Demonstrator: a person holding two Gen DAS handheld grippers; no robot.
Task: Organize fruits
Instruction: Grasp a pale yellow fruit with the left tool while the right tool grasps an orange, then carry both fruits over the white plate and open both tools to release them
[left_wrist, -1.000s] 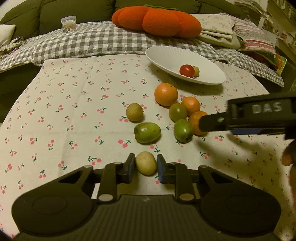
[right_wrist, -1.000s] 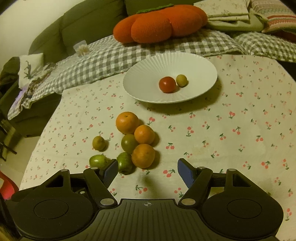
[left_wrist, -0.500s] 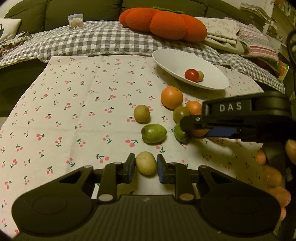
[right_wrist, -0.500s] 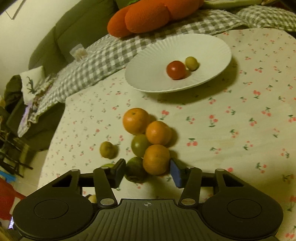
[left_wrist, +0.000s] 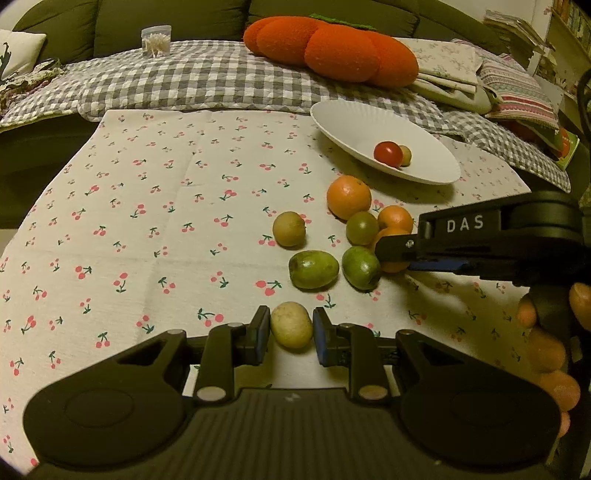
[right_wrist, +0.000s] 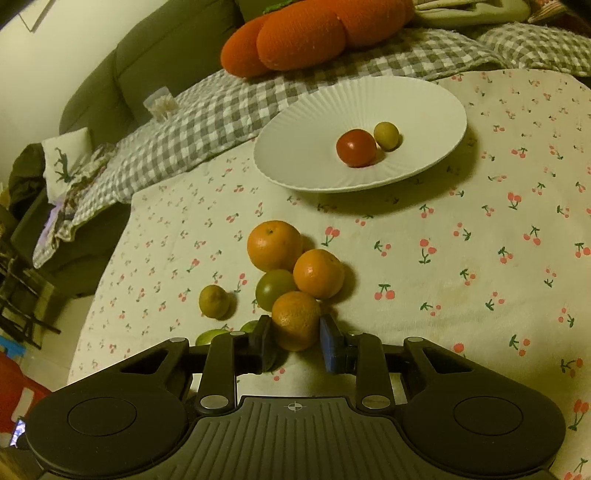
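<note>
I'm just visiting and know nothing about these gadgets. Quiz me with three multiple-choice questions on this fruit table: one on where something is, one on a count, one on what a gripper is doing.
1. Where is the red fruit?
A. On the white plate
B. On the cloth among the oranges
C. In a gripper

2. How many fruits lie on the plate?
A. One
B. Two
C. Four

3. What is the right gripper doing?
A. Standing wide open over bare cloth
B. Closed on an orange fruit
C. Closed on the plate's rim

Answers:
1 A: the red fruit sits in the plate's hollow beside a small yellowish fruit.
2 B: only those two lie on the plate.
3 B: its jaws have just been closing and both pads now press on the orange fruit's sides.
</note>
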